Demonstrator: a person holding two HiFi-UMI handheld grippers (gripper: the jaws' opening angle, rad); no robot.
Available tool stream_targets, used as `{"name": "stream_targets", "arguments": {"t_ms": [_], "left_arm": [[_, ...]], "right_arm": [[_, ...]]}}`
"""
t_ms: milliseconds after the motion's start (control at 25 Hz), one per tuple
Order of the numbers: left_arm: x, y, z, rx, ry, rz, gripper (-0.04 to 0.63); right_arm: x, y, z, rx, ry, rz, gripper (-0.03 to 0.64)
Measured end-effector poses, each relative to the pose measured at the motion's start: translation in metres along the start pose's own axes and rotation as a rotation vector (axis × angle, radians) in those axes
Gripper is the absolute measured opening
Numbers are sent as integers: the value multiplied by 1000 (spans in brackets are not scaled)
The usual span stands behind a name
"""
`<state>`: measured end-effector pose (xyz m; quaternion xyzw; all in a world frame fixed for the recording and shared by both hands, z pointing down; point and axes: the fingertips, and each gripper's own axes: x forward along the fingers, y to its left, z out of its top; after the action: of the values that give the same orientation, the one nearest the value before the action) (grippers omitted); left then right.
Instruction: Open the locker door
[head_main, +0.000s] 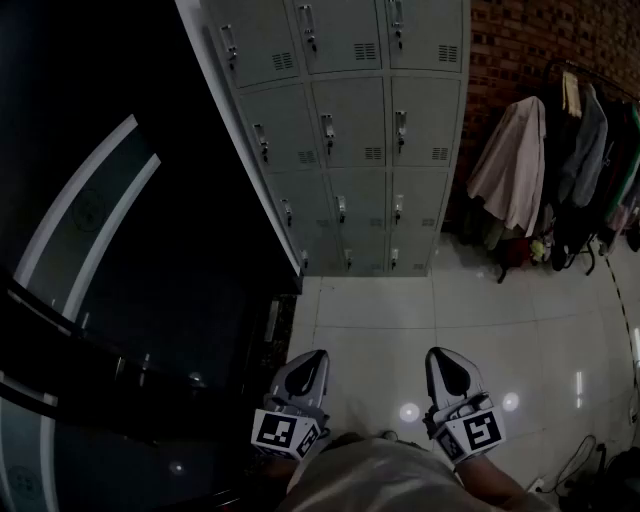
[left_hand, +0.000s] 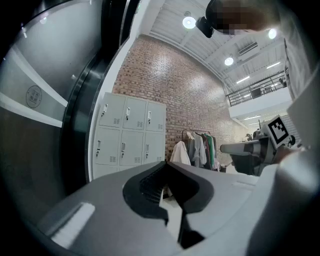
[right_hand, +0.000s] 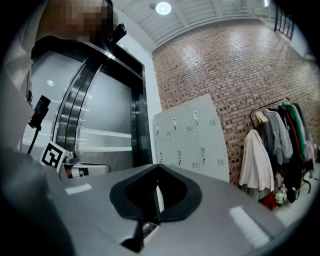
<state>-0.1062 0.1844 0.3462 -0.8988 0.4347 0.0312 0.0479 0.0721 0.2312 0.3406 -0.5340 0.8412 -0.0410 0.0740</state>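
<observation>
Both tools hang low and near, pointing roughly level across the white tiled floor (head_main: 400, 320). Straight ahead and well apart from them stands the grey metal locker bank (head_main: 350, 130), three columns wide, against the red brick wall (head_main: 520, 40). The left tool (head_main: 312, 356) has its jaws closed tip to tip with nothing between them, and the left gripper view confirms it (left_hand: 166, 164). The right tool (head_main: 440, 354) is also fully closed and empty, its pads meeting in the right gripper view (right_hand: 157, 166).

The relation that matters is that the lockers lie far ahead of both tools. The left tool lines up roughly with the middle column and the right tool with the right column, so neither looks clearly nearer. Every grey locker door (head_main: 425, 120) sits flush and closed, so what is inside cannot be seen. Each small silver latch handle (head_main: 328, 128) stands upright on the left edge of its door, so my guess is the doors swing out from that side.

A dark glass wall (head_main: 120, 250) crowds the left, and a clothes rail of hanging coats (head_main: 560, 160) stands far right. The approach has not begun, and a tool will need to open before it takes a handle.
</observation>
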Motion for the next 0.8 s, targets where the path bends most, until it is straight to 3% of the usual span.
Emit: {"name": "stream_targets", "arguments": {"t_ms": [360, 520, 640, 760, 800], "left_arm": [[28, -19, -15, -19, -10, 2, 52], [36, 4, -27, -38, 4, 35, 52], [50, 28, -48, -47, 12, 49, 52], [69, 55, -74, -55, 14, 52, 52], [76, 64, -82, -56, 16, 52, 52]], "right_arm": [[5, -30, -2, 2, -15, 11, 2], [23, -43, -6, 4, -39, 9, 0], [48, -54, -27, 13, 7, -2, 2], [82, -72, -37, -5, -91, -19, 0], [92, -76, -45, -2, -70, -23, 1]]}}
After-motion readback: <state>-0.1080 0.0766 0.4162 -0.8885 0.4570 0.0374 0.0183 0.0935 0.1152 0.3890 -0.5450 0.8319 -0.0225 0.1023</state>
